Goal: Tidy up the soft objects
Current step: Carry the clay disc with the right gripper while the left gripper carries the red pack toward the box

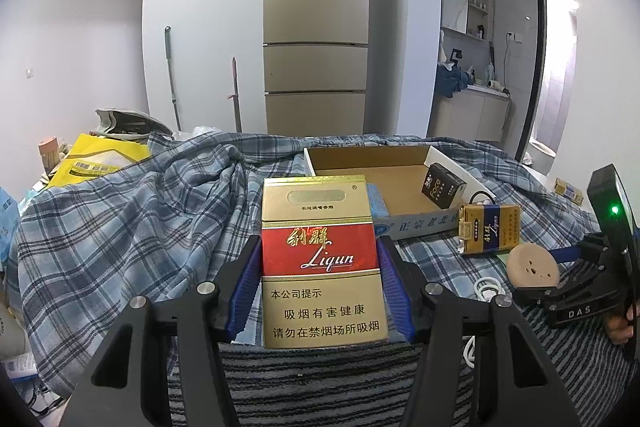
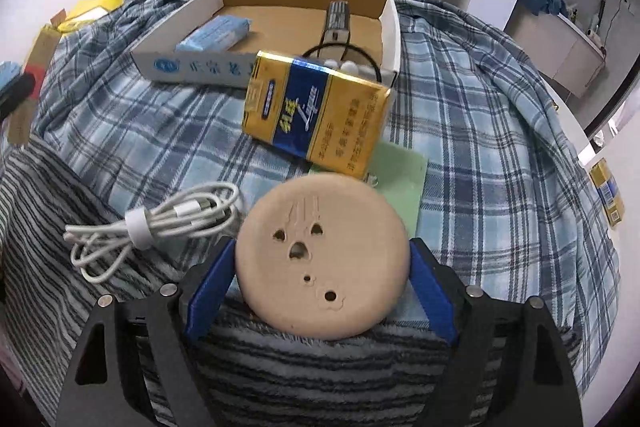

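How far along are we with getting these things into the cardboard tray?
Done: a blue pack and a dark box lie in the cardboard tray. In hand: left gripper holds the red Liqun pack; right gripper brackets the tan disc. Left: blue-gold pack, white cable.

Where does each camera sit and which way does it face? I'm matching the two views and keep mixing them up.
Left wrist: on the left gripper, looking fairly level across the bed to the fridge; its fingers clamp a red-gold pack; the right gripper and a hand show at right.
Right wrist: on the right gripper, tilted steeply down; its fingers flank a beige disc.
Shared: disc, cardboard tray, blue-gold pack.
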`<state>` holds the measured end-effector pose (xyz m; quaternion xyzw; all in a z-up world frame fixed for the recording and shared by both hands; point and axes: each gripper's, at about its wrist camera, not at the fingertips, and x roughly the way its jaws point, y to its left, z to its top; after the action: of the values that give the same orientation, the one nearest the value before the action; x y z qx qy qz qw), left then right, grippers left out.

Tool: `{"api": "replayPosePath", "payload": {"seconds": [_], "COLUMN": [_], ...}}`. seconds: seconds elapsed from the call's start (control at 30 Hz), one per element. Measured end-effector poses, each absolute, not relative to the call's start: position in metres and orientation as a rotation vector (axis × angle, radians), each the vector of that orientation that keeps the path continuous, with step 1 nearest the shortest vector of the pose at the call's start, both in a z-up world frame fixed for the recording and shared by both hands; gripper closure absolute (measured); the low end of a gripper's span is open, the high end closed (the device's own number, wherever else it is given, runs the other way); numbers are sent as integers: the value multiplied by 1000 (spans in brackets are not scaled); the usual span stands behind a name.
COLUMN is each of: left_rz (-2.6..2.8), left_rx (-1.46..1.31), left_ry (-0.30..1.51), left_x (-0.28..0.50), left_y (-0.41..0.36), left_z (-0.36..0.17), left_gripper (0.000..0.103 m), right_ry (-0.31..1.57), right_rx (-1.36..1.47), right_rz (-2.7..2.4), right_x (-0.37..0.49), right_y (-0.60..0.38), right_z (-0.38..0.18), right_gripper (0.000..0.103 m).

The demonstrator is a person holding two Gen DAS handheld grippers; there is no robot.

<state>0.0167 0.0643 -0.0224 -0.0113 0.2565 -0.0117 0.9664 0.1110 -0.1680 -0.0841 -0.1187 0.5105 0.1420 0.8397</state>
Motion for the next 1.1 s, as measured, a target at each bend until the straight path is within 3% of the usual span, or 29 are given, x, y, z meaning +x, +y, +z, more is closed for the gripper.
{"api": "replayPosePath", "payload": {"seconds": [0.27, 0.53, 0.77, 0.97, 1.1], "left_rz": [-27, -41, -52, -5, 16], "left_rx": [31, 76, 30, -19, -48], "left_ry": [472, 335, 212, 100, 130], "left_x": [5, -3, 45, 88, 111], "left_y": [54, 29, 10, 14, 21], "left_z": [-10, 49, 96, 101, 85], "left_gripper": [44, 44, 44, 44, 44], "right_ry": [965, 798, 680, 673, 691], "right_rx": [-269, -189, -151, -65, -12], "right_rz": [289, 318, 349, 292, 268], "right_x": [100, 108, 146, 203, 229], "right_y": [-170, -166, -137, -117, -108], "right_z": [-58, 9, 62, 73, 52], "right_gripper": [23, 23, 22, 22, 22]}}
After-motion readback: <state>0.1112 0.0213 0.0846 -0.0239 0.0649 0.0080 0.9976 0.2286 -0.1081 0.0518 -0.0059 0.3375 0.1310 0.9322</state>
